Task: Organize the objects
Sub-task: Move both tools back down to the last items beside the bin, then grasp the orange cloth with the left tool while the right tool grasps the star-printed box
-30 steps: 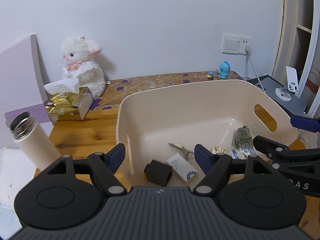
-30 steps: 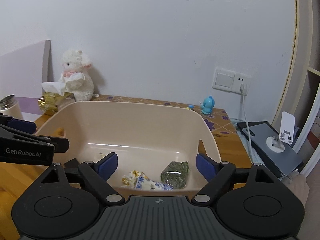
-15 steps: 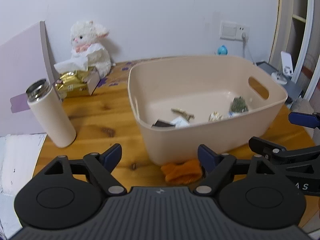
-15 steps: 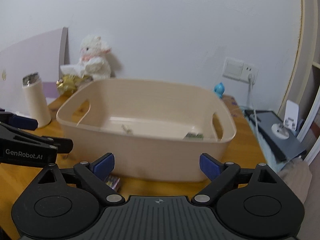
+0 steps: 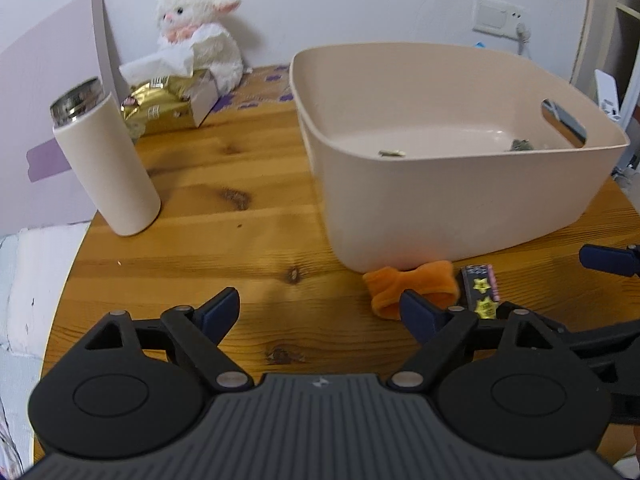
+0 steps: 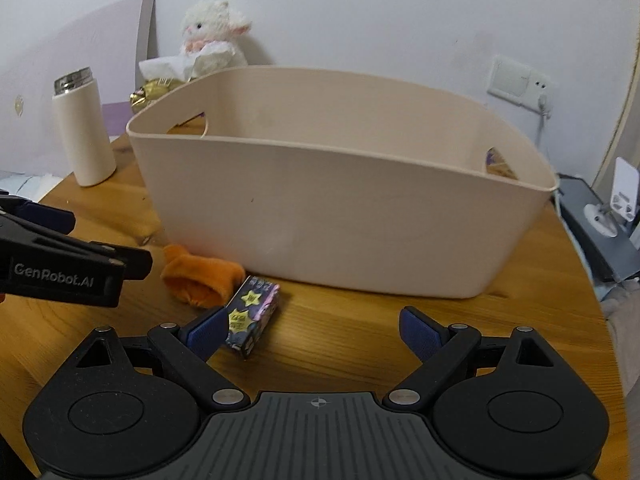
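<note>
wooden tabletop (image 5: 248, 248) | beige bin (image 6: 344, 216) holds few small items | orange plush (image 6: 198, 276), star box (image 6: 252, 316) left out front | both tongs (image 5: 320, 308) (image 6: 310, 330) wide open, empty

"GenRobot.AI" in grey letters on the left gripper (image 6: 60, 276) (seen from the right wrist)

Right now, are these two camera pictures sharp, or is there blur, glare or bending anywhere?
Left wrist view: the tub and table look slightly soft, straight edges bow outward, and the steel rim of the bottle glints. Right wrist view: crisper, the starry box is readable, the corners go dark, and the wall socket looks warped.
</note>
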`<state>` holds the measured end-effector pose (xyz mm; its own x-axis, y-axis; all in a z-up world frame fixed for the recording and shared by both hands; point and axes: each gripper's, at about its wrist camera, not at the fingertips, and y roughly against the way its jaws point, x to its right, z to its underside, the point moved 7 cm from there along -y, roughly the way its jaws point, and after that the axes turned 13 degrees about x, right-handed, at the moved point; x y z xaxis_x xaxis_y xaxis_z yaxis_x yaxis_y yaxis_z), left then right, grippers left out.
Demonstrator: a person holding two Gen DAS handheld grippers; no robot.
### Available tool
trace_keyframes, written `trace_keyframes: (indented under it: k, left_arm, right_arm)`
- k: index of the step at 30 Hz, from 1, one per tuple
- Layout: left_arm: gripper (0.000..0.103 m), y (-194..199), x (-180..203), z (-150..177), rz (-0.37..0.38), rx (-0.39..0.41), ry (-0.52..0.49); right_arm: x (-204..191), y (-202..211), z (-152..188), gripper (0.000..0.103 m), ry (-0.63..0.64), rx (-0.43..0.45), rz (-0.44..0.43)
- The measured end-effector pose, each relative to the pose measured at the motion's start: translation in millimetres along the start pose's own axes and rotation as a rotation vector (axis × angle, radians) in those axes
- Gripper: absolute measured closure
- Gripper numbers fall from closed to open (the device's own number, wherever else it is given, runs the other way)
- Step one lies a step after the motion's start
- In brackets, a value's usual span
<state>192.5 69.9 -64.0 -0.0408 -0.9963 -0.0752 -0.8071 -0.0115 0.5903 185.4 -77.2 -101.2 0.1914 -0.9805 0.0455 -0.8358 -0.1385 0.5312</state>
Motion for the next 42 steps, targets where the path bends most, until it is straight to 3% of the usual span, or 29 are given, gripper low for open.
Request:
trace_keyframes:
  k: [9, 13, 18, 27, 34, 37, 42]
  left_arm:
    - [0.015, -16, -9, 4, -0.003, -0.022, 0.028]
    - [0.015, -19, -8, 3, 0.003, -0.017, 0.030]
    - [0.015, -22, -10, 2, 0.007, -0.019, 0.049]
    - [0.015, -30, 17, 4, 0.099, -0.040, 0.065]
    - [0.016, -46, 28, 13, 0.153, -0.077, 0.114]
    - [0.022, -49, 32, 11, 0.159, -0.063, 0.111]
    - [0.054, -46, 37, 10, 0.126, -0.039, 0.041]
  right_arm:
    - [-7, -23, 6, 0.011, -0.026, -0.010, -0.013]
    - [-9, -24, 6, 0.014, -0.077, -0.026, -0.065]
    - [-16, -30, 7, 0.016, -0.012, -0.032, -0.028]
    - [15, -32, 14, 0.020, -0.052, -0.060, 0.047]
    - [29, -30, 25, 0.026, -0.080, -0.069, 0.047]
    - [30, -31, 24, 0.035, -0.078, -0.057, 0.043]
    - [23, -31, 21, 0.060, -0.055, -0.042, 0.021]
